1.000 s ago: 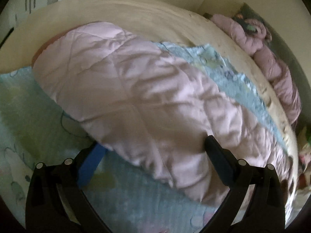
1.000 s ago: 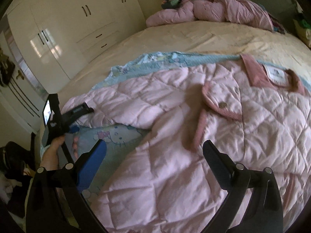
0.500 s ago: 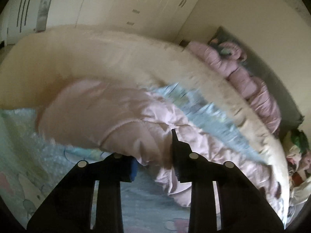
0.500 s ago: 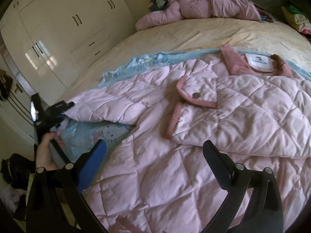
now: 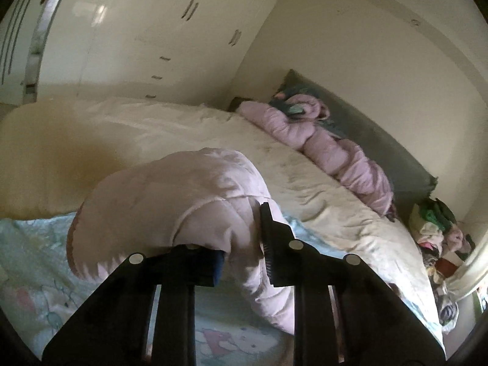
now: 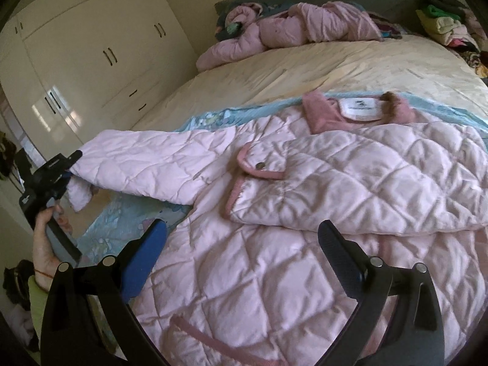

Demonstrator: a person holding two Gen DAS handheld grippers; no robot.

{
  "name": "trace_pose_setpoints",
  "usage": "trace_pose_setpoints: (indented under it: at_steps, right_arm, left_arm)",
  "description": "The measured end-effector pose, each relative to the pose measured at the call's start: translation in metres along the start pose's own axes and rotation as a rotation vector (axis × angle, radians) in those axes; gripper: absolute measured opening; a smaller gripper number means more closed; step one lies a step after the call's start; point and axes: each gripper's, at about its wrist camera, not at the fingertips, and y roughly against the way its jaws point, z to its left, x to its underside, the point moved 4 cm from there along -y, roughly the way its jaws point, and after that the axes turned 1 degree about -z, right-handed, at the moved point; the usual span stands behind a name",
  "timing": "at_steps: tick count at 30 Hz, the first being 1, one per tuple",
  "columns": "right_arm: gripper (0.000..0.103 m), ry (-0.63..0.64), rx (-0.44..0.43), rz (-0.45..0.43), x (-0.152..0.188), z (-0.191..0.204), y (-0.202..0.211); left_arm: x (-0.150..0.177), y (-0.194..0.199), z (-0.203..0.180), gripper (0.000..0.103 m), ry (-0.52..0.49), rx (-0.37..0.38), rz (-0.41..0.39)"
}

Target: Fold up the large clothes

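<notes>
Since a second back: closed left tongs [image 5: 241,244] on pink jacket's sleeve [image 6: 137,158], lifted it off the bed [image 6: 305,70], jaws still closing on the cuff. Presumably held up to fold across the jacket [image 6: 305,228], spread flat on the bed. Left hand [image 6: 45,244] at far left, tongs angled slightly down. Right tongs [image 6: 244,253] wide apart, empty, hovering over the hem.

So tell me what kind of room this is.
Almost certainly a home bedroom. A wide bed with a cream cover fills the room, cream built-in wardrobes line the wall beside it, and a pink quilted jacket lies spread on the bed for folding, with more clothes piled near the headboard.
</notes>
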Motion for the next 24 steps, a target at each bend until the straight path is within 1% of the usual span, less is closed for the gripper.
trace_pose_setpoints:
  at_steps: [1, 6, 9, 14, 19, 24]
  right_arm:
    - [0.099, -0.004, 0.002, -0.006, 0.001, -0.003, 0.004]
    - [0.099, -0.035, 0.027, -0.04, 0.005, -0.028, 0.034]
    - [0.099, -0.063, 0.042, -0.056, 0.011, -0.048, 0.052]
    - [0.099, -0.11, 0.058, -0.069, 0.021, -0.076, 0.073]
    - [0.099, -0.166, 0.064, -0.084, 0.03, -0.1, 0.091]
    - [0.099, -0.212, 0.066, -0.107, 0.034, -0.119, 0.105]
  left_arm:
    - [0.0, 0.005, -0.007, 0.012, -0.005, 0.016, -0.008]
    - [0.003, 0.032, -0.063, 0.012, -0.108, 0.075, -0.058]
    - [0.01, 0.042, -0.092, 0.012, -0.151, 0.119, -0.056]
    - [0.03, 0.05, -0.135, 0.012, -0.24, 0.161, -0.055]
    - [0.048, 0.052, -0.165, 0.011, -0.276, 0.23, -0.015]
    - [0.072, 0.052, -0.201, 0.011, -0.351, 0.325, 0.026]
